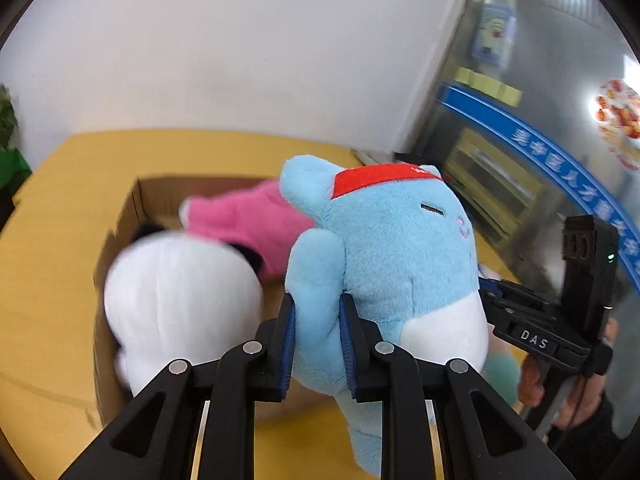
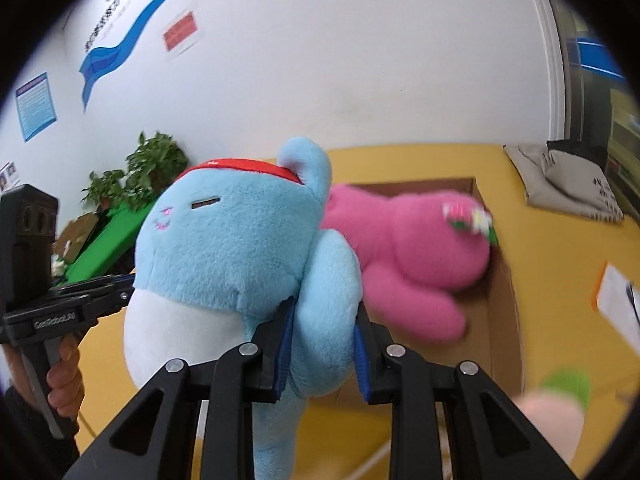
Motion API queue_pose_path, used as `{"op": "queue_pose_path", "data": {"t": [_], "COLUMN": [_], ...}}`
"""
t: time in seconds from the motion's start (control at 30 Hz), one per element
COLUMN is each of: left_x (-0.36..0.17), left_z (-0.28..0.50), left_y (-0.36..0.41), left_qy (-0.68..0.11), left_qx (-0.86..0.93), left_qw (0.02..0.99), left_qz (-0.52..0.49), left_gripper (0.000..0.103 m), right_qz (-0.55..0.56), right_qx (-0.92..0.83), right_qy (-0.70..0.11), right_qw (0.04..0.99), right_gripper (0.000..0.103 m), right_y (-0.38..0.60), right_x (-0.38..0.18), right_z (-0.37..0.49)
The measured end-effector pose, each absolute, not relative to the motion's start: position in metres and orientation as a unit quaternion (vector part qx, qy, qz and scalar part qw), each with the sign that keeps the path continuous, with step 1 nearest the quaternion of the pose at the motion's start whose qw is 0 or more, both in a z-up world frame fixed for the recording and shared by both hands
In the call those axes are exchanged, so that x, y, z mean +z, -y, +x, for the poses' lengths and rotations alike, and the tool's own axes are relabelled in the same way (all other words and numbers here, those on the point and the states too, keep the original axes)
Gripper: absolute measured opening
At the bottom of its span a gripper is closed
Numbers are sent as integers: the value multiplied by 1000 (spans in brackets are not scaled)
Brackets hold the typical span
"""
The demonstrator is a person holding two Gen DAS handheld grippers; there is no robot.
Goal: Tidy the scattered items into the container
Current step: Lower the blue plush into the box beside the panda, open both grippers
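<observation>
A yellow tabletop (image 1: 60,248) against a white wall (image 1: 240,60). One brown cardboard box (image 1: 128,216) holds one pink plush toy (image 2: 420,248) and one white plush toy (image 1: 180,304). Left gripper (image 1: 318,344) and right gripper (image 2: 324,344) each clench an arm of the one light-blue plush toy with a red headband (image 1: 392,248), held above the box.

Black tongs (image 1: 318,344), blue pads (image 1: 289,344)

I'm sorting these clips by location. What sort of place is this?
Probably an office or company common room rather than a home. The white wall carries a blue ribbon graphic with lettering and a framed blue notice, a potted plant stands in the corner, and the cardboard box sits on a yellow table.
</observation>
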State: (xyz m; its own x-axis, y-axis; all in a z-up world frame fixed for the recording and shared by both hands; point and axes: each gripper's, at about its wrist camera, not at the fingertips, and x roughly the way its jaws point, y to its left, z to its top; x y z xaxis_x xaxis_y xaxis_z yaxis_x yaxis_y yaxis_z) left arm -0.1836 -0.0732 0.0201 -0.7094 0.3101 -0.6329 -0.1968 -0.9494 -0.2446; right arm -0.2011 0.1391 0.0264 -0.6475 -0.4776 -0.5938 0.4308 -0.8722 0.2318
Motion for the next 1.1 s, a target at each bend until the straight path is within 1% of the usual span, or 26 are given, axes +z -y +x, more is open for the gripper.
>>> {"op": "queue_pose_path", "data": {"t": [0.1, 0.2, 0.27, 0.37, 0.5, 0.57, 0.6, 0.67, 0.73, 0.77, 0.8, 0.83, 0.9, 1.0, 1.1], "left_x": [-11, -49, -53, -54, -63, -64, -63, -58, -52, -48, -46, -46, -53, -71, -82], "left_z": [-225, -240, -236, -239, -245, -239, -236, -229, -220, -214, -208, -204, -196, -187, -180], "left_y": [70, 80, 81, 79, 57, 52, 53, 62, 69, 70, 71, 73, 72, 74, 82], "left_qy": [52, 66, 70, 67, -1, -23, -20, 2, 15, 20, 27, 36, 39, 43, 61], "left_qx": [913, 896, 901, 904, 906, 909, 909, 908, 908, 908, 907, 906, 901, 893, 885], "left_qw": [96, 97, 105, 99, 61, 50, 51, 63, 73, 76, 79, 84, 86, 74, 74], "left_qz": [-394, -428, -415, -411, -418, -413, -413, -414, -413, -412, -412, -414, -423, -443, -455], "left_gripper": [21, 21, 22, 22, 23, 23, 23, 26, 27, 27, 27, 28, 31, 31, 31], "right_qz": [363, 419, 442, 455, 471, 476, 475, 473, 465, 458, 451, 447, 452, 455, 461], "right_qx": [-901, -881, -870, -863, -861, -859, -860, -860, -865, -868, -871, -872, -869, -868, -864], "right_qy": [23, 10, 25, 34, -23, -25, -16, 1, -7, -11, -9, -2, 13, -8, 5], "right_qw": [236, 219, 215, 216, 193, 185, 186, 190, 191, 193, 195, 198, 204, 199, 203], "right_gripper": [25, 25, 25, 26, 27, 28, 28, 34, 45, 59, 77, 84, 85, 84, 83], "right_y": [-123, -112, -116, -121, -102, -99, -102, -112, -119, -123, -128, -133, -138, -120, -113], "right_x": [6, -34, -52, -59, -68, -77, -77, -70, -62, -56, -50, -47, -49, -56, -58], "right_z": [-247, -273, -276, -278, -279, -277, -276, -272, -266, -262, -256, -253, -251, -255, -258]}}
